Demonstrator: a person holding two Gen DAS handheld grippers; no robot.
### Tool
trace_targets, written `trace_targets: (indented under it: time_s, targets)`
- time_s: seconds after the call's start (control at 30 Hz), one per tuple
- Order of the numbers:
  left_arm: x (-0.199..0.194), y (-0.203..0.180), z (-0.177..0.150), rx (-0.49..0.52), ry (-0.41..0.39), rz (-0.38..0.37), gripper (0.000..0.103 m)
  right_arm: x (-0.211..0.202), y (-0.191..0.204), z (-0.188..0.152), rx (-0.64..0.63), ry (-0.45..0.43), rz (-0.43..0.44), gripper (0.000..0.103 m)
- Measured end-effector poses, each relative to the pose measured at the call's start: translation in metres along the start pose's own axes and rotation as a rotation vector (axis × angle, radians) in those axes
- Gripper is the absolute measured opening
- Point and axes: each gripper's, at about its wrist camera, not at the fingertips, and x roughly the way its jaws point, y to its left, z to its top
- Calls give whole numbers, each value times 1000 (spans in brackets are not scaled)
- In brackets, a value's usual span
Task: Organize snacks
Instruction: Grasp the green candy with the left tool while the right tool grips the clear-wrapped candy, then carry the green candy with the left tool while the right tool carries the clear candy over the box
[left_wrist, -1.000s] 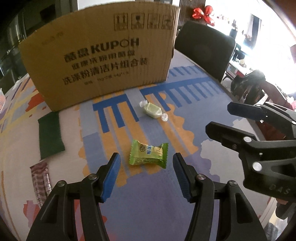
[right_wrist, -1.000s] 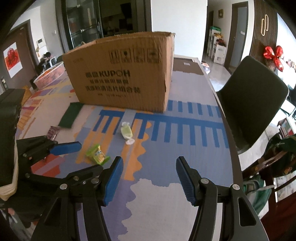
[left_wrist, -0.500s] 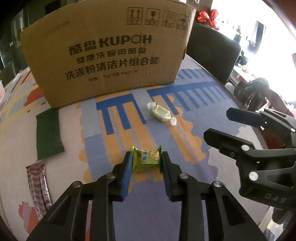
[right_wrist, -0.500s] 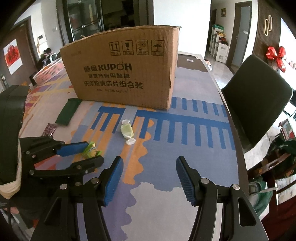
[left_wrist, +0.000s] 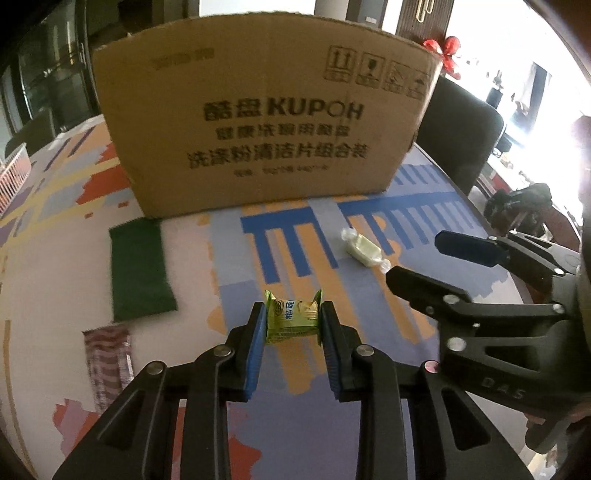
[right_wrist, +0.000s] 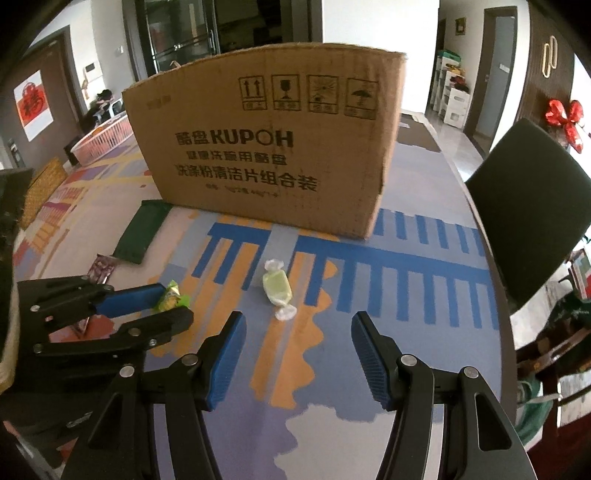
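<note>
My left gripper (left_wrist: 291, 321) is shut on a green wrapped snack (left_wrist: 292, 318) and holds it just above the patterned tablecloth; the snack also shows in the right wrist view (right_wrist: 170, 297) between the left gripper's jaws (right_wrist: 168, 302). A pale candy in clear twisted wrap (right_wrist: 277, 290) lies on the cloth ahead of my right gripper (right_wrist: 297, 325), which is open and empty. The candy also shows in the left wrist view (left_wrist: 364, 250), with the right gripper (left_wrist: 412, 256) beside it. A large KUPOH cardboard box (right_wrist: 273, 155) stands behind.
A dark green flat packet (left_wrist: 140, 271) and a striped reddish packet (left_wrist: 107, 363) lie at the left. A black chair (right_wrist: 535, 206) stands at the table's right edge. The box also shows in the left wrist view (left_wrist: 269, 125).
My left gripper moved forward around the green snack, closed on it and lifted it slightly toward the box. The right gripper stayed open and moved closer to the pale candy.
</note>
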Motion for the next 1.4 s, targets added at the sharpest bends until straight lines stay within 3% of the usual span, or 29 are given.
trace_targets:
  time_s: [0.2,0.33,0.73,0.93,1.4]
  targets:
    - [-4,6,8,-7,-19,34,29,20,8,10,-32,19,-4,59]
    - [-2,9,15,-19,-30,45,29,29,12,16,-42,19,-1,52]
    - [-2,10,20,-28,-47,44,29,47,20,20,-62,49,0,20]
    - [-11,12,17,-40,-62,36,29,39,26,17,-72,35,3,19]
    - [-57,9,28,-35,-163,26,29,-26,25,29,-33,-103,15,20]
